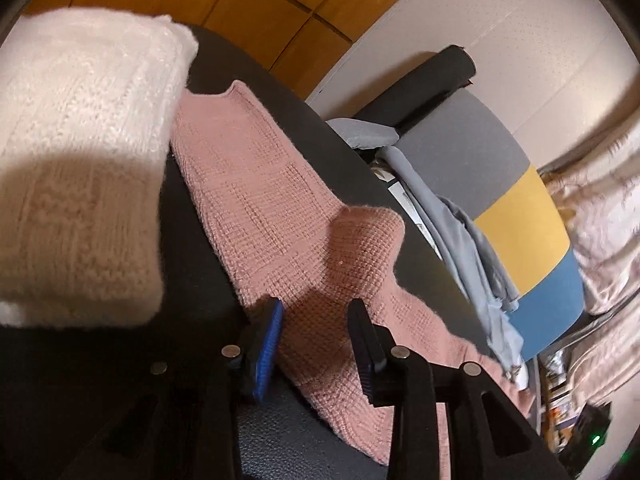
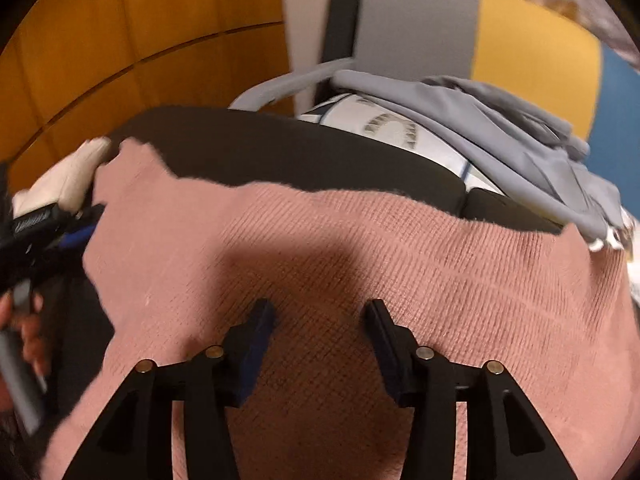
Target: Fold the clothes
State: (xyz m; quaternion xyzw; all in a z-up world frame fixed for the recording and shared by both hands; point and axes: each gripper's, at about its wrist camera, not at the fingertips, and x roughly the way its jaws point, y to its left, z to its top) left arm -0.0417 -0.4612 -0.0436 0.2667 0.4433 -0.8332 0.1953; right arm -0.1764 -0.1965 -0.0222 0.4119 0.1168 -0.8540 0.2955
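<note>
A pink knitted garment (image 1: pixel 272 200) lies spread on a black padded surface (image 1: pixel 248 68). Its corner flap (image 1: pixel 368 236) is turned over near the edge. My left gripper (image 1: pixel 314 309) hovers just over the pink knit, jaws apart, with only flat fabric showing between the fingers. In the right wrist view the pink garment (image 2: pixel 360 248) fills the lower half, and my right gripper (image 2: pixel 320 307) stands open above it, holding nothing. A folded white knit (image 1: pixel 80 140) rests to the left of the pink one. The left gripper (image 2: pixel 40 224) shows at the far left with a hand (image 2: pixel 28 320) on it.
Beyond the black surface's far edge (image 2: pixel 280 148) stands a chair (image 1: pixel 520 208) in grey, yellow and blue. Over it hang a grey garment (image 2: pixel 520 120) and a white printed garment (image 2: pixel 392 128). Orange wall panels (image 2: pixel 140 40) are behind. Pale quilted fabric (image 1: pixel 600 220) lies at the right.
</note>
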